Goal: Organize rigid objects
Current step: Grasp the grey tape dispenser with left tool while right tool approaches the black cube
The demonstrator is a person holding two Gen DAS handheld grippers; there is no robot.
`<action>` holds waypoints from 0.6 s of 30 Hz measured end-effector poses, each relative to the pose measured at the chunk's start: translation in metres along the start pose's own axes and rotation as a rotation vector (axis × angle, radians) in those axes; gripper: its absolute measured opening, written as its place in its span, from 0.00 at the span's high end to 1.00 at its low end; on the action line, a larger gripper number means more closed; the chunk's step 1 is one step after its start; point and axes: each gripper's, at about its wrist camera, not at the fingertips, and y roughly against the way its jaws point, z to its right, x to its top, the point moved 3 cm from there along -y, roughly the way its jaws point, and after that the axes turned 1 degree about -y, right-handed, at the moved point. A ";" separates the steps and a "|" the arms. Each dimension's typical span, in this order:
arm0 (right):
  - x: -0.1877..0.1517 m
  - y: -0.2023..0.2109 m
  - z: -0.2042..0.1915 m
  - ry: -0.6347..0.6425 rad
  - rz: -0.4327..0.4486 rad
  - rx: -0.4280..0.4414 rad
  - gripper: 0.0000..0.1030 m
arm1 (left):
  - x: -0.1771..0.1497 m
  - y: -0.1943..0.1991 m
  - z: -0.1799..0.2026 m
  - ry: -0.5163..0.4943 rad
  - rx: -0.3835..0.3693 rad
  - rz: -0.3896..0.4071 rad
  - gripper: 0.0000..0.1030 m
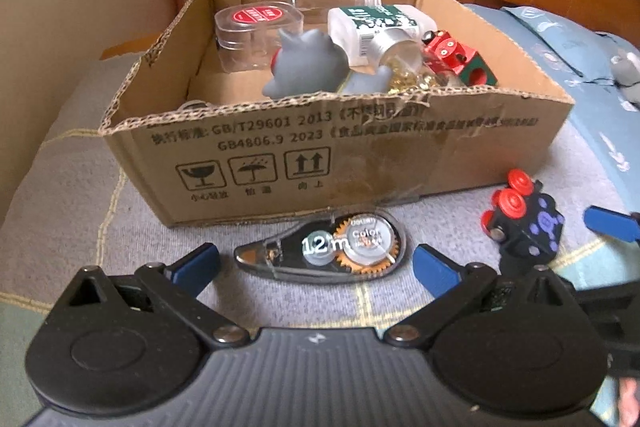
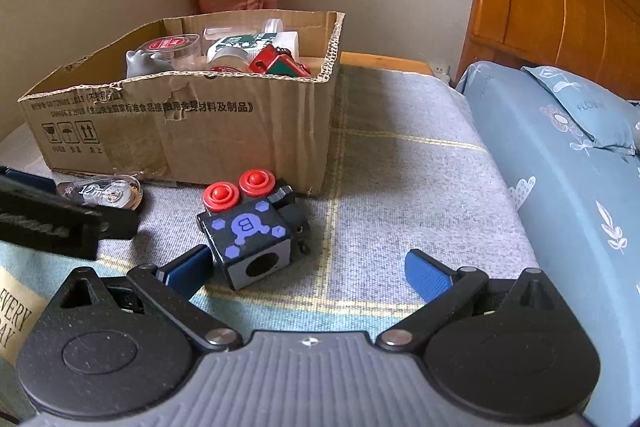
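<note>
- Grey checked blanket (image 2: pixel 400 163) covers the bed beneath both your tools.
- Your left tool (image 1: pixel 316 263) is spread apart around the correction tape (image 1: pixel 324 251).
- Your right tool (image 2: pixel 306 273) gapes wide, one pad beside the black toy block (image 2: pixel 250 227).
- Beyond sits the cardboard box (image 1: pixel 320 155), holding a grey figurine (image 1: pixel 308 67).

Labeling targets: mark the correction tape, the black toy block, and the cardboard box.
correction tape (image 1: pixel 320 253): left wrist view, on its clear casing by the "12m" mark.
black toy block (image 2: pixel 246 229): right wrist view, on its purple-printed top face.
cardboard box (image 1: pixel 320 163): left wrist view, on its front wall.
</note>
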 end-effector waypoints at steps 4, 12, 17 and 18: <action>-0.001 0.001 0.000 0.005 0.011 0.006 0.00 | 0.004 -0.004 0.002 0.031 0.028 0.017 0.01; -0.002 0.001 0.001 0.013 0.015 0.016 0.00 | 0.003 -0.003 -0.011 0.038 0.039 0.008 0.01; -0.002 0.001 0.001 0.012 0.016 0.016 0.00 | -0.003 0.002 -0.029 0.060 0.054 0.002 0.01; -0.002 0.001 0.001 0.012 0.017 0.016 0.00 | -0.003 0.002 -0.029 0.061 0.055 0.002 0.01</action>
